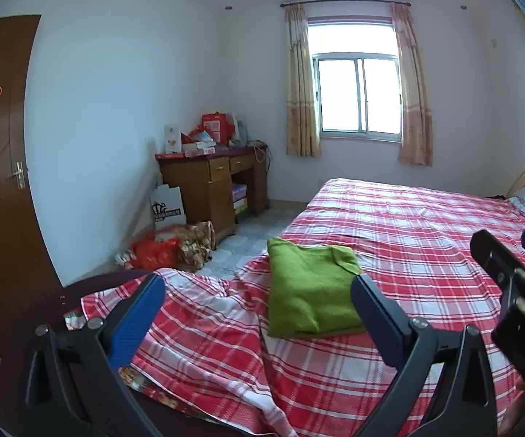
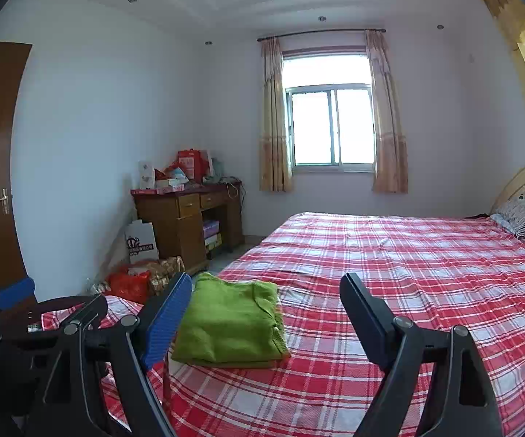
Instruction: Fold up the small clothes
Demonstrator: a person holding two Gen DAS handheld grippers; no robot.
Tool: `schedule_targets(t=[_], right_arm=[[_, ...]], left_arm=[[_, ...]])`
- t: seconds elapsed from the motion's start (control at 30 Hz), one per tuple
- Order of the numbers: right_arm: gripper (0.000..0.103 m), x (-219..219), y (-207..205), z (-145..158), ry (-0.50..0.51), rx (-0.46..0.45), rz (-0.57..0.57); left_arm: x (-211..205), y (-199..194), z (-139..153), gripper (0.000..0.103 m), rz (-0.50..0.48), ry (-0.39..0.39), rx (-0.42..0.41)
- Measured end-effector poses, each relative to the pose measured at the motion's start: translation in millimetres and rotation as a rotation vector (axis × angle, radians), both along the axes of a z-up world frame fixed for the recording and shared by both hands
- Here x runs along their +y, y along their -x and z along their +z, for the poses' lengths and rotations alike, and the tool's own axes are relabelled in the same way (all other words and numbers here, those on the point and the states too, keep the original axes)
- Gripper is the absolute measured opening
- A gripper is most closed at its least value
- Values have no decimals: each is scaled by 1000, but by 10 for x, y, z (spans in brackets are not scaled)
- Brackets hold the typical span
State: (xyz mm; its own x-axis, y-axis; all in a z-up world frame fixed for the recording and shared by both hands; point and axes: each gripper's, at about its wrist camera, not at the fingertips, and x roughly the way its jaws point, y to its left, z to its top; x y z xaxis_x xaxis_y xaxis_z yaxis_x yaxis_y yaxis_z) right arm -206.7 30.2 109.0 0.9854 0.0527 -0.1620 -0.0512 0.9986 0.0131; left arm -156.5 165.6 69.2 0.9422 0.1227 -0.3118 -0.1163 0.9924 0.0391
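One green garment (image 2: 231,322) | folded into a flat packet on the plaid bedsheet (image 2: 390,262), just ahead of my tongs | left tongs (image 1: 258,309) wide, empty | right tongs (image 2: 266,313) wide, empty | fold looks done; no other clothes in view.

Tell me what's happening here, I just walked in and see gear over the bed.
A person holds a two-finger tool in each hand over the plaid bed. A green garment lies folded on it, touched by neither. The left tool and the right tool are both open and empty.
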Motion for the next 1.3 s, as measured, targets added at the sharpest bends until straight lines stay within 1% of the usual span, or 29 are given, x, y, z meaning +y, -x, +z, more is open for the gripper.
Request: schedule_targets(t=[0.07,0.27,0.53,1.3], right_arm=[[84,14,8,-24,5,0,-1],[84,-80,7,-46,-31,19,-10],[85,-111,-24,-117,-44,52,-13],[85,-181,-61,-175,-63,78,-23]], left_arm=[[-9,-15,-14,103,-2,-4,7],[-37,-36,-53,103,-5,-4,20],[-75,-47,-83,103,-14,-8,33],[-105,-76,-132,103,-11,-19,53]])
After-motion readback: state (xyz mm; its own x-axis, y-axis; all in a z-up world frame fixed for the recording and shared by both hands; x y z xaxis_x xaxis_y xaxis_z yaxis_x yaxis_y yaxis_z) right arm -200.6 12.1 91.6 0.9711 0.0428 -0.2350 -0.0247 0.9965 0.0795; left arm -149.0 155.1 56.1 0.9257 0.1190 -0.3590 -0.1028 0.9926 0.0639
